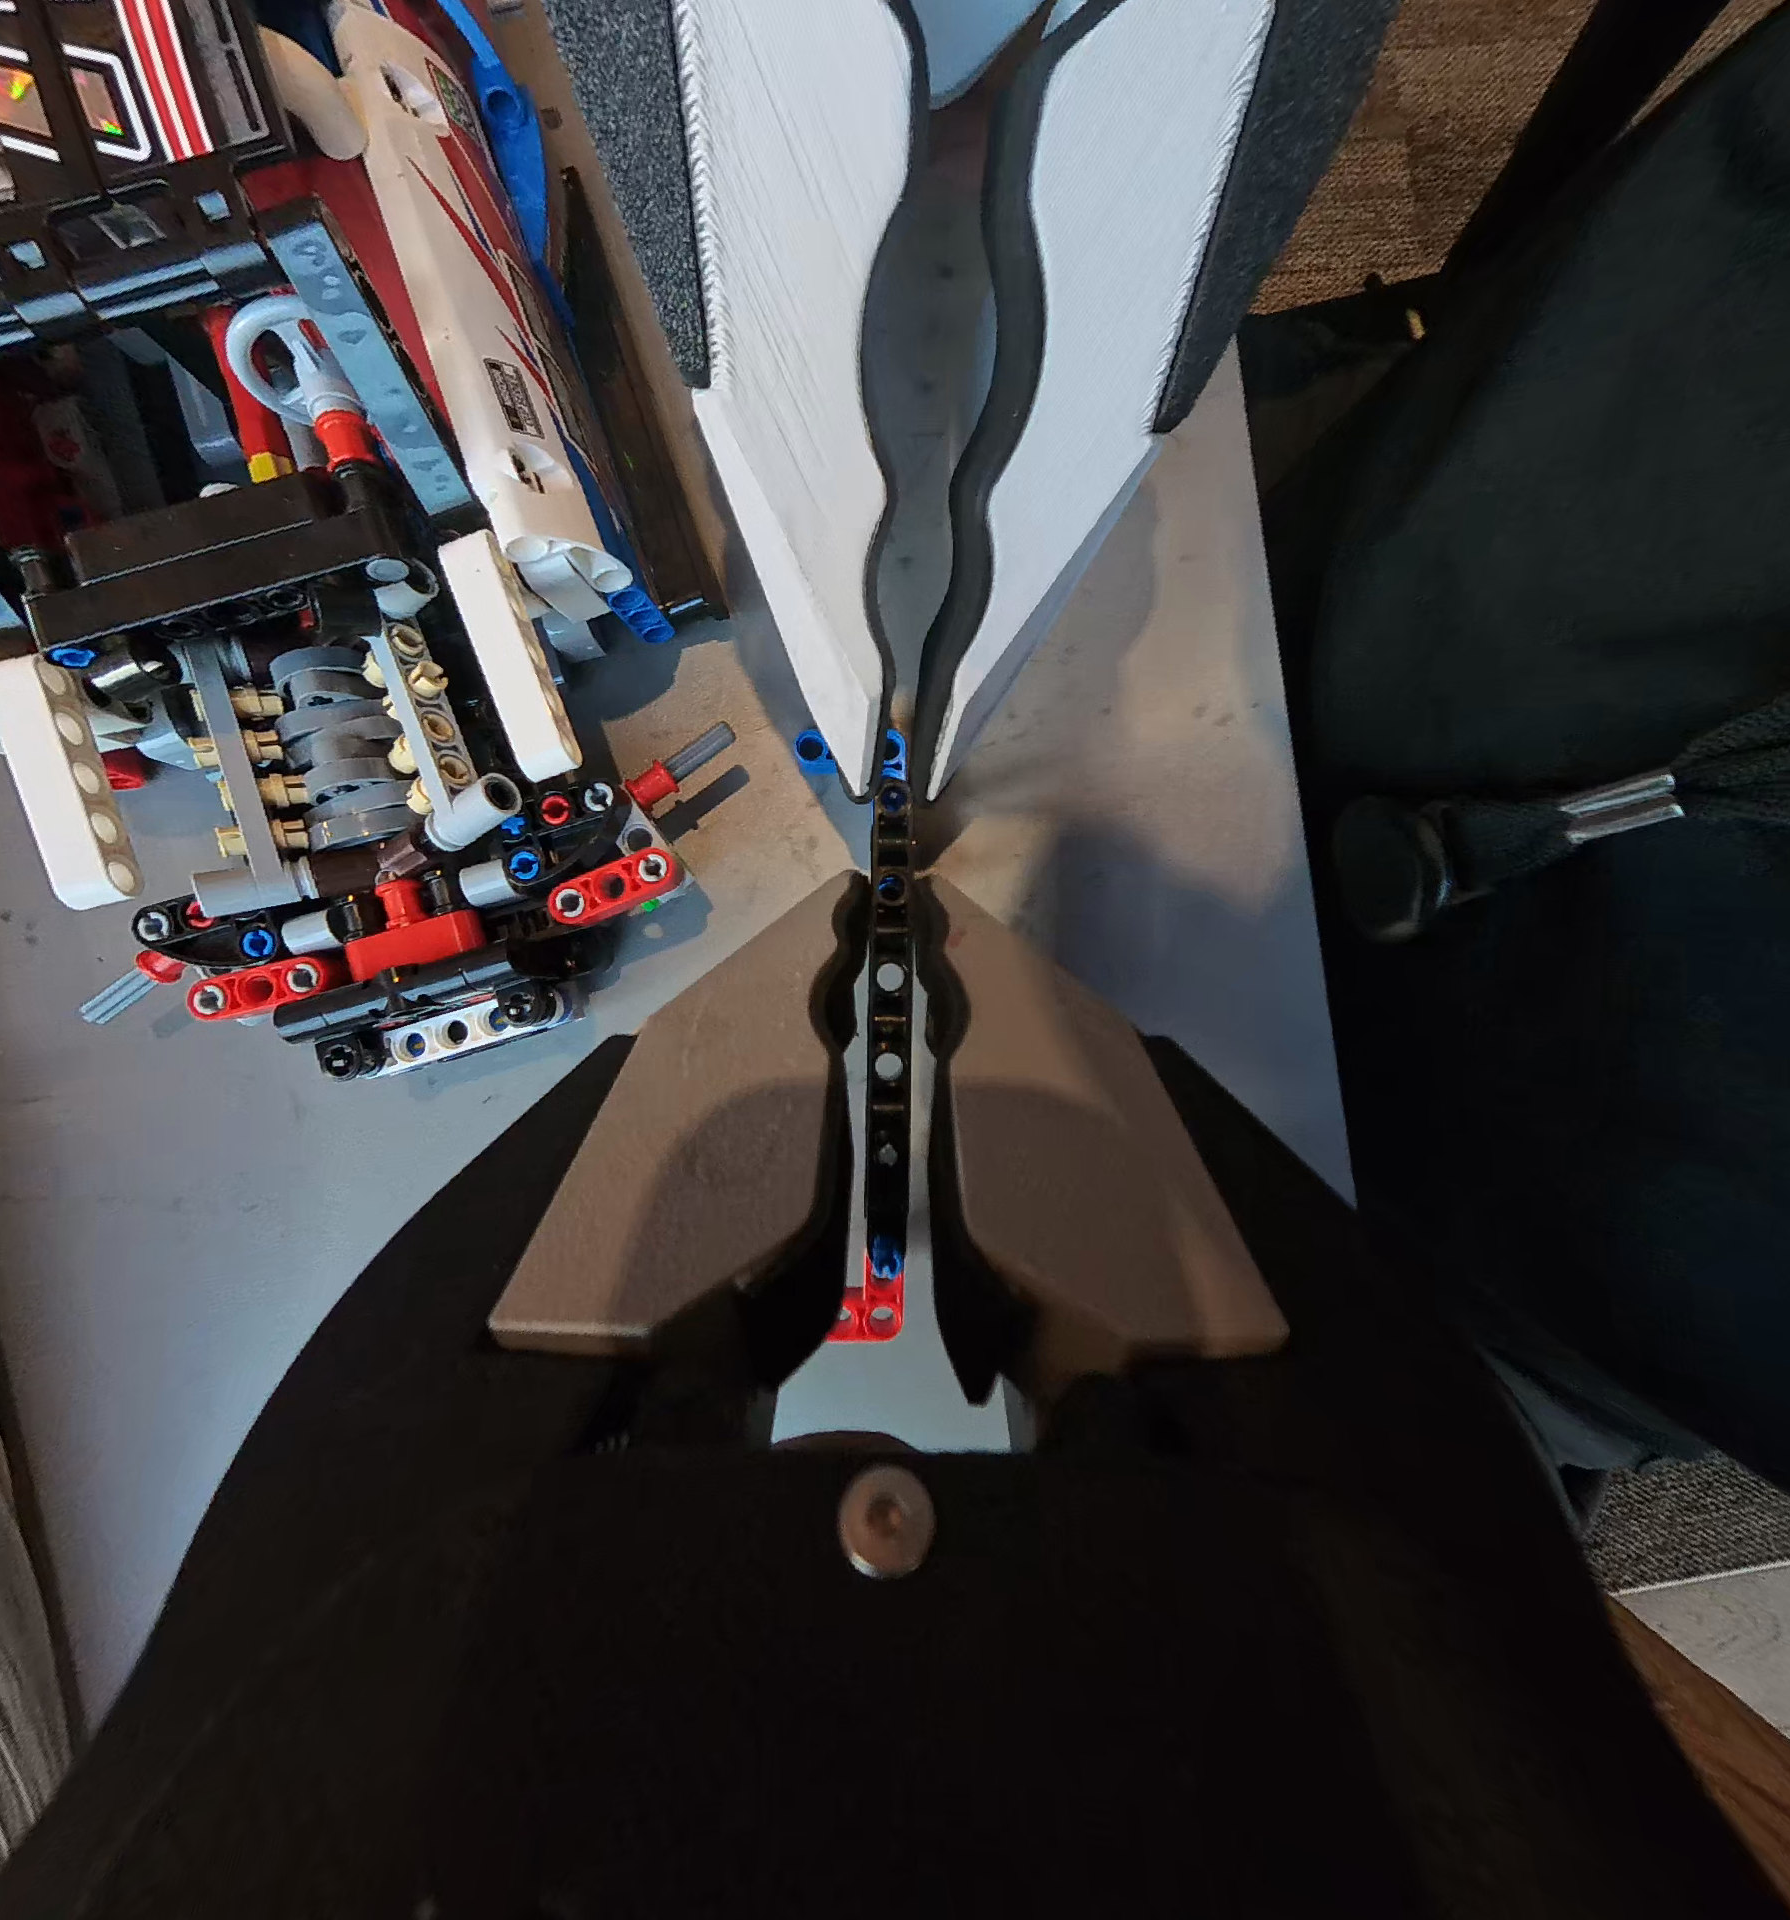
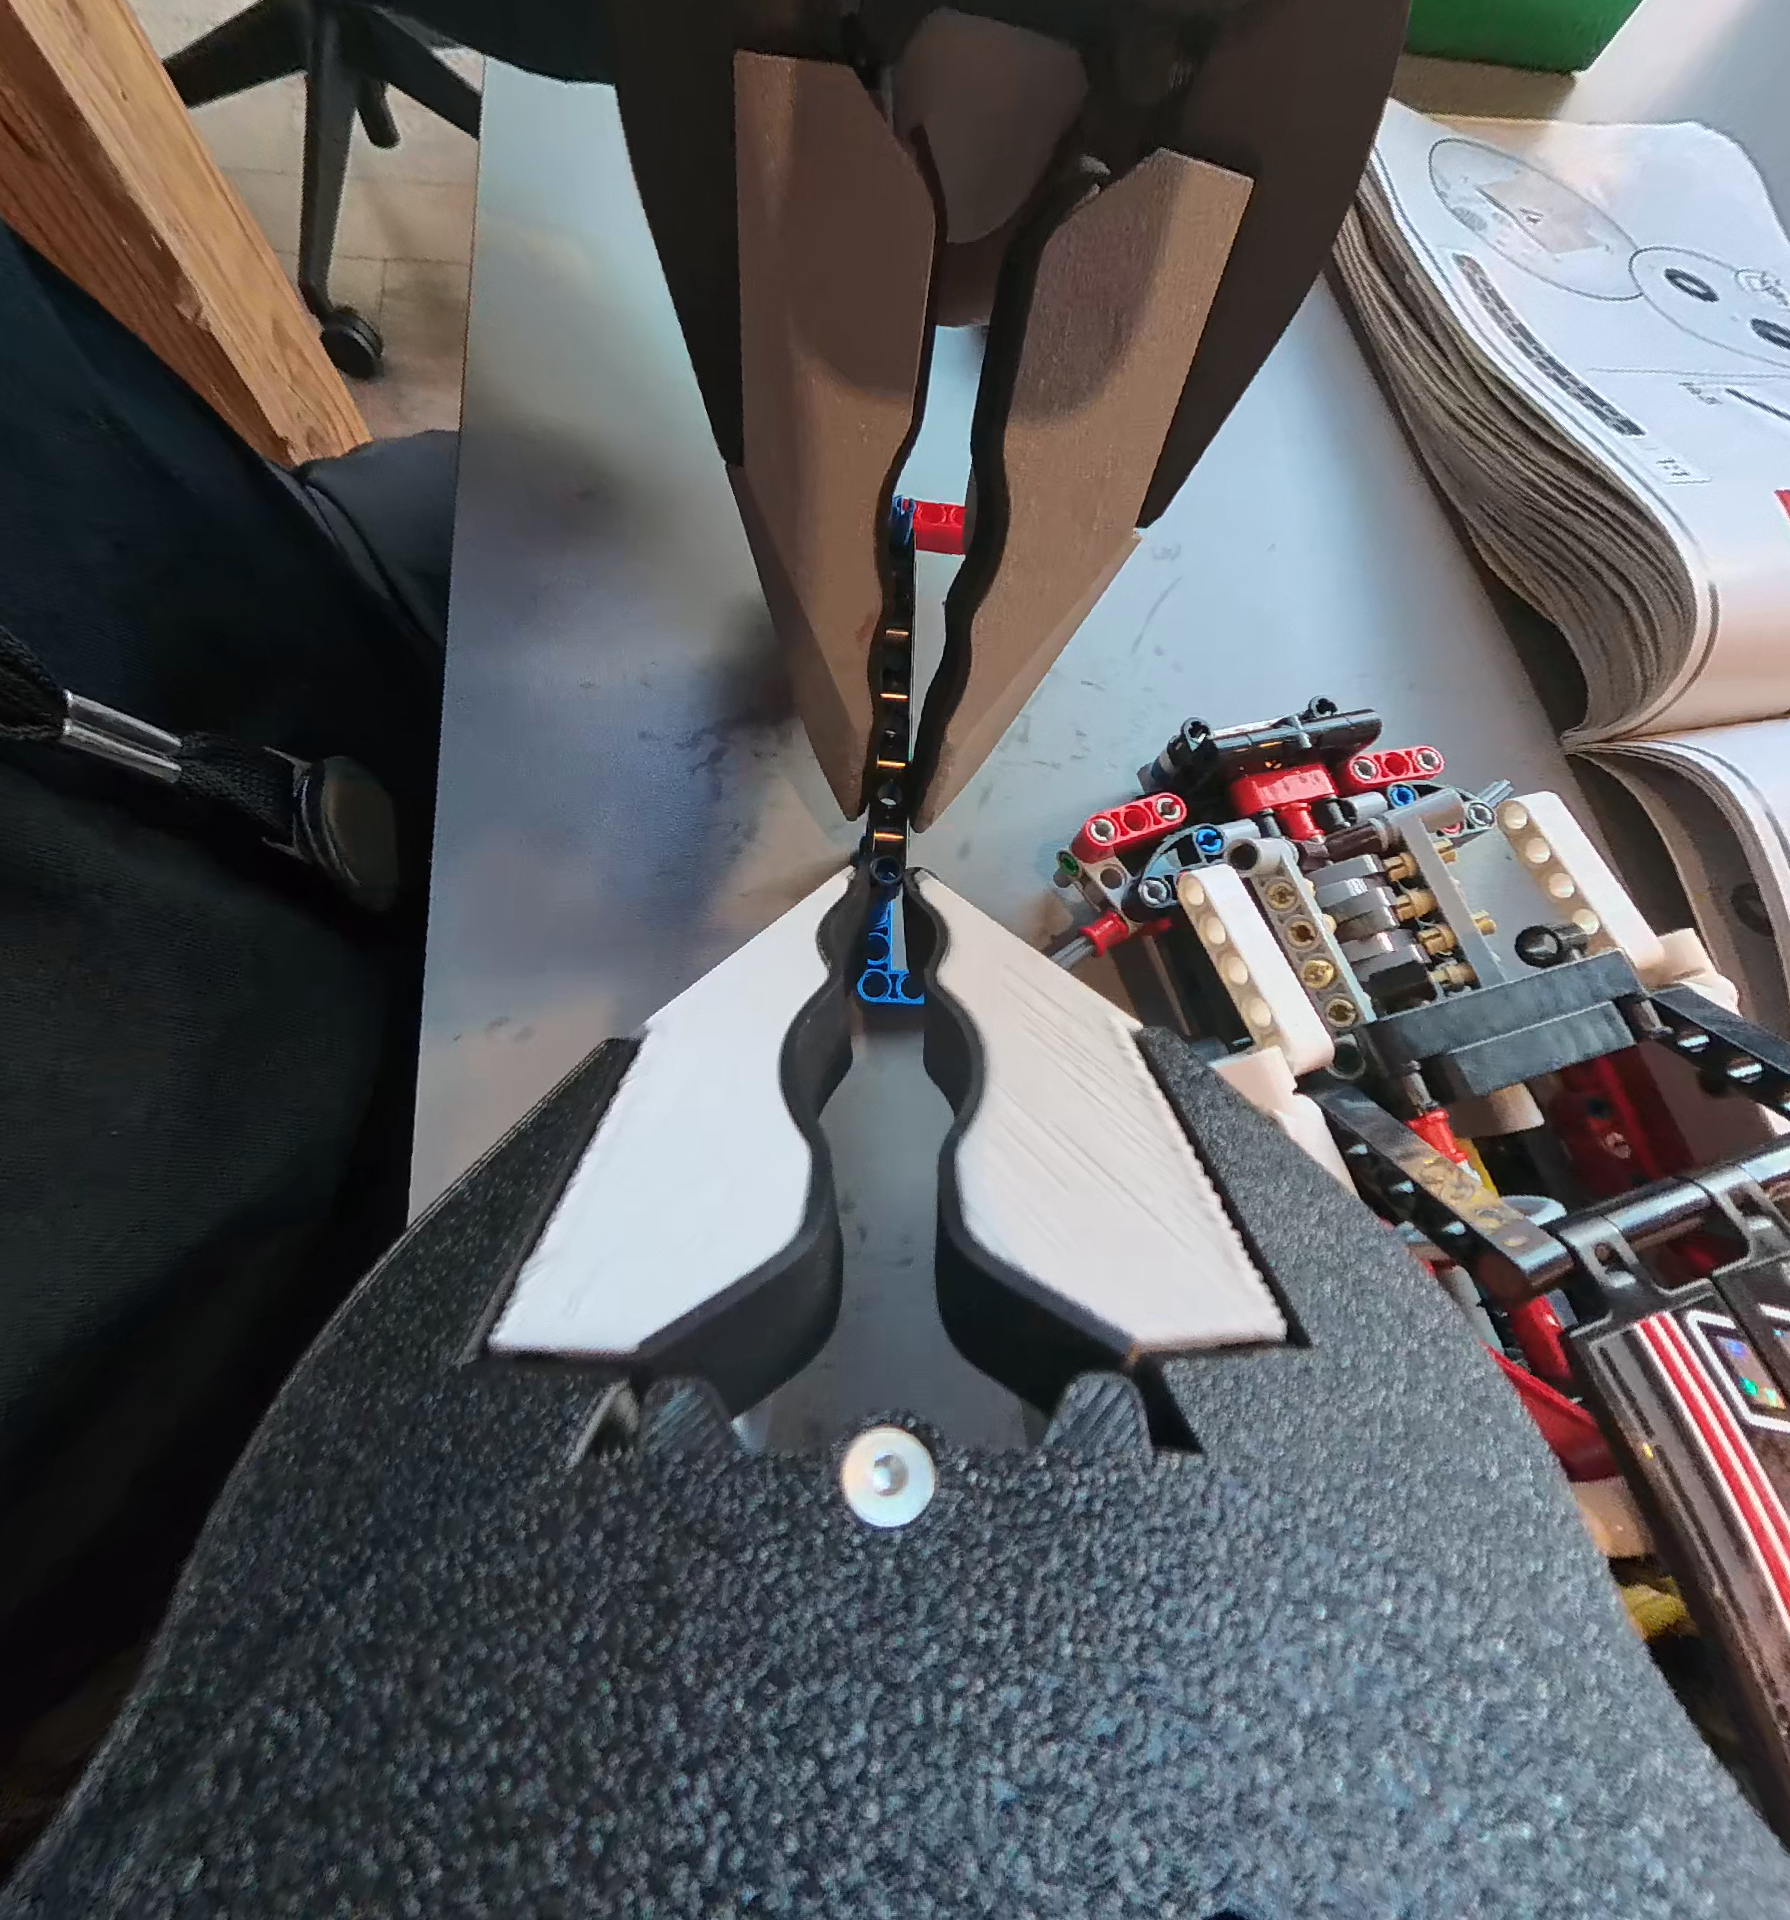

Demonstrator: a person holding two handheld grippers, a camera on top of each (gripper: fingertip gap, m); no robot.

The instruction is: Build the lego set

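My left gripper (image 1: 893, 883), with tan fingers, is shut on a long black holed beam (image 1: 889, 1039) that runs lengthwise between its fingers. A small red angle piece (image 1: 867, 1314) sits on the beam's near end. My right gripper (image 2: 886, 883), with white fingers, meets it tip to tip and is shut on a blue angle piece (image 2: 880, 982) at the beam's other end. The right wrist view shows the left gripper (image 2: 886, 821), the beam (image 2: 896, 675) and the red piece (image 2: 941, 514). The left wrist view shows the right gripper (image 1: 893, 795) and the blue piece (image 1: 813, 748).
The part-built lego car (image 1: 351, 779) stands on the grey table (image 1: 247, 1195), left of the grippers; it also shows in the right wrist view (image 2: 1390, 914). A thick open instruction booklet (image 2: 1649, 416) lies behind it. A person's dark clothing (image 2: 143, 1039) borders the table edge. Only a small space, under 4 cm, lies between the two pairs of fingers.
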